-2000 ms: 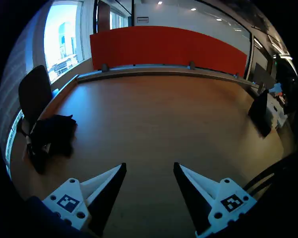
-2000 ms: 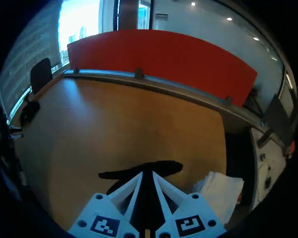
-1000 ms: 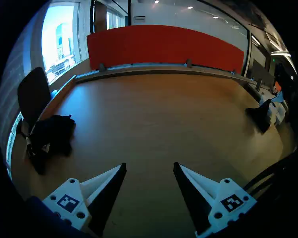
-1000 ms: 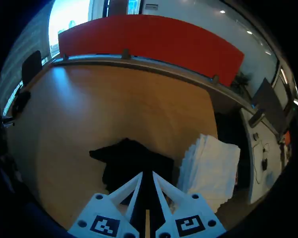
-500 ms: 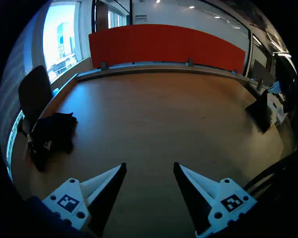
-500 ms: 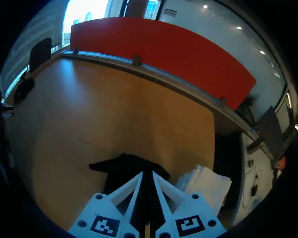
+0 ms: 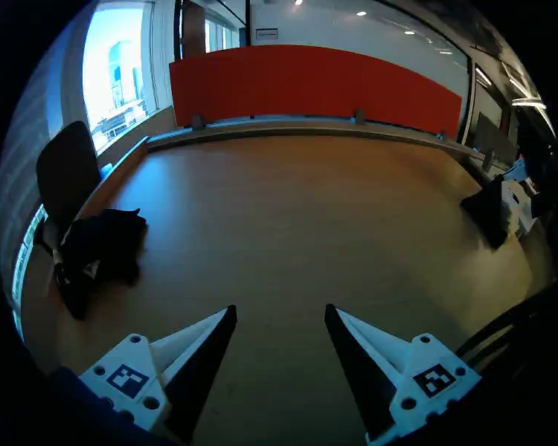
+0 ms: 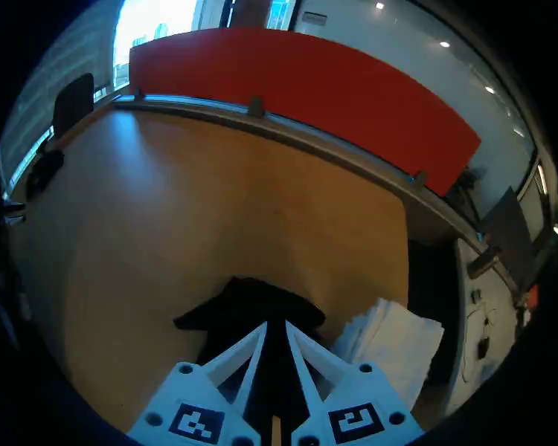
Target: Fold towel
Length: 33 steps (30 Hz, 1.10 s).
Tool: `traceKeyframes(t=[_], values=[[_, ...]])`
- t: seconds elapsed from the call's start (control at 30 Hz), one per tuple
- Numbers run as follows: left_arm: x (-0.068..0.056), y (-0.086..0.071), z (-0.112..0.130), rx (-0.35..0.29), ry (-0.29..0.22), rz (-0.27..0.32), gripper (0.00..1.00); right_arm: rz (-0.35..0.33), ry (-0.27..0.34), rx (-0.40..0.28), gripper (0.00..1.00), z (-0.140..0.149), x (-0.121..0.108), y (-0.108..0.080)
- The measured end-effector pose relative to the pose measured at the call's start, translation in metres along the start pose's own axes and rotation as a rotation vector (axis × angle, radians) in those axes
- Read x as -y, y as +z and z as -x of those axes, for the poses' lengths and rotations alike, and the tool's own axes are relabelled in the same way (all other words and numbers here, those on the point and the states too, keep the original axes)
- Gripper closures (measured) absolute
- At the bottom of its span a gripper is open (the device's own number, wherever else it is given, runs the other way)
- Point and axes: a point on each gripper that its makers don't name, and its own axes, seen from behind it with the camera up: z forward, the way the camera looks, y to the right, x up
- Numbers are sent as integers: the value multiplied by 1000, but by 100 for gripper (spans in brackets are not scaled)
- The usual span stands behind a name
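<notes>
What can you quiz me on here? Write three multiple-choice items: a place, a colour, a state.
1. In the right gripper view, the white cloth stack lies where from the dark towel? A left B right C on top
2. The partition behind the table is: A red B green C grey
3. The left gripper is: A open, empty B shut on a cup C shut on paper
Answers: B, the stack sits right of the towel; A, it is plainly red; A, its fingers stand apart over the table.

Wooden table (image 7: 294, 215) carries a black towel (image 8: 242, 301), white stack (image 8: 394, 346), dark heap (image 7: 100, 245).
</notes>
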Motion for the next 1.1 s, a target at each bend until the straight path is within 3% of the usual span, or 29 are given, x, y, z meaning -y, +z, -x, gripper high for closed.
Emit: traceKeyframes(t=[0.67,1.1], values=[[2,2,-2,3,6,7,13,26,81,90,95,55,-3,-5],[3,0,-1,8,24,3,12,64,190,216,95,130,-7,11]])
